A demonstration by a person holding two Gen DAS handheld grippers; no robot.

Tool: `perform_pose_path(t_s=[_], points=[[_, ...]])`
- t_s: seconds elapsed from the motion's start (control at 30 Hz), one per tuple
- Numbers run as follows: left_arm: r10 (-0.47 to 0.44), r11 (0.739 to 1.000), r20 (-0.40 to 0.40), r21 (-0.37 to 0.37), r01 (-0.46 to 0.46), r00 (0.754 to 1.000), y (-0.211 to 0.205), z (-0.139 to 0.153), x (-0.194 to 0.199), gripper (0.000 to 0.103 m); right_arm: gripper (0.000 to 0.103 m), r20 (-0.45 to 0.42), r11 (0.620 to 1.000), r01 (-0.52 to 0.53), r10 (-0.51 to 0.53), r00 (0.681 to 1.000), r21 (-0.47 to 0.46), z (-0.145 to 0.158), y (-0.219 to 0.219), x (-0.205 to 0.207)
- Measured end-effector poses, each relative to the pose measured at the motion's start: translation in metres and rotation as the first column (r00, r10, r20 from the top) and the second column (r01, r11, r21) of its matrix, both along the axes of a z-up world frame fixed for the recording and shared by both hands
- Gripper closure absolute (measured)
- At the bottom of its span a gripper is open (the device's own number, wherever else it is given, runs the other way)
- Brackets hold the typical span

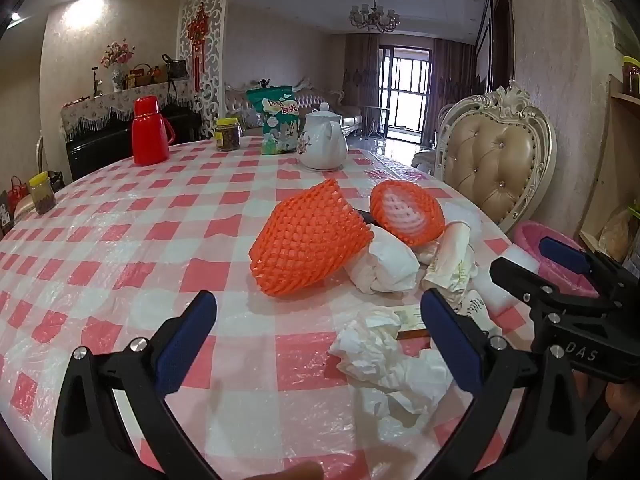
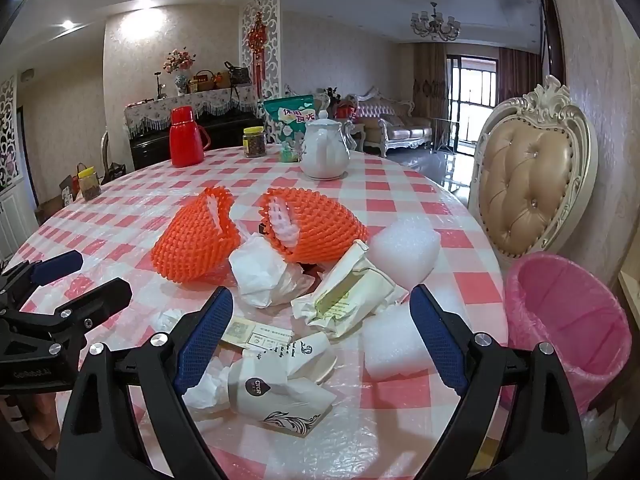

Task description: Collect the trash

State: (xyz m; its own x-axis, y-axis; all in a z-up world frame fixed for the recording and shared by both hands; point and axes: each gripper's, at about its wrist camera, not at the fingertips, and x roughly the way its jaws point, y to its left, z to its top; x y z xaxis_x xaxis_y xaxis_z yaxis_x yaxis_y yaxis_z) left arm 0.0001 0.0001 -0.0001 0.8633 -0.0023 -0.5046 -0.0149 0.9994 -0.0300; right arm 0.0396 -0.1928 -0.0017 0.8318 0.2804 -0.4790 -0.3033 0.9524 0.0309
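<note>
Trash lies piled on the pink-checked table [image 2: 400, 196]: two orange foam fruit nets [image 2: 192, 244] [image 2: 316, 228], crumpled white paper [image 2: 260, 268], a cream wrapper [image 2: 348, 292], white foam blocks [image 2: 404, 248], a crushed paper cup [image 2: 276, 384] and a crumpled tissue [image 1: 384, 356]. My left gripper [image 1: 316, 332] is open and empty, just above the tissue, with the near net [image 1: 304, 240] ahead. My right gripper [image 2: 320, 328] is open and empty over the paper cup. A pink-lined bin [image 2: 568, 316] stands beside the table at right.
A white teapot [image 2: 324, 152], red thermos [image 2: 186, 140], green snack bag [image 2: 288, 120] and two jars [image 2: 254, 142] [image 2: 89, 184] stand at the table's far side. A padded chair [image 2: 532, 176] stands behind the bin.
</note>
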Motion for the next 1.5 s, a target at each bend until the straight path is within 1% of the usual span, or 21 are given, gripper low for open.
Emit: perform_pose_path(t_s=[1.5], points=[[0.0,1.0,0.001,0.001,0.0,1.0,0.0001,0.0,0.0001,0.004,0.018,-0.007,1.0,0.004,-0.004,1.0,0.006,-0.004,-0.0004,0.0016]])
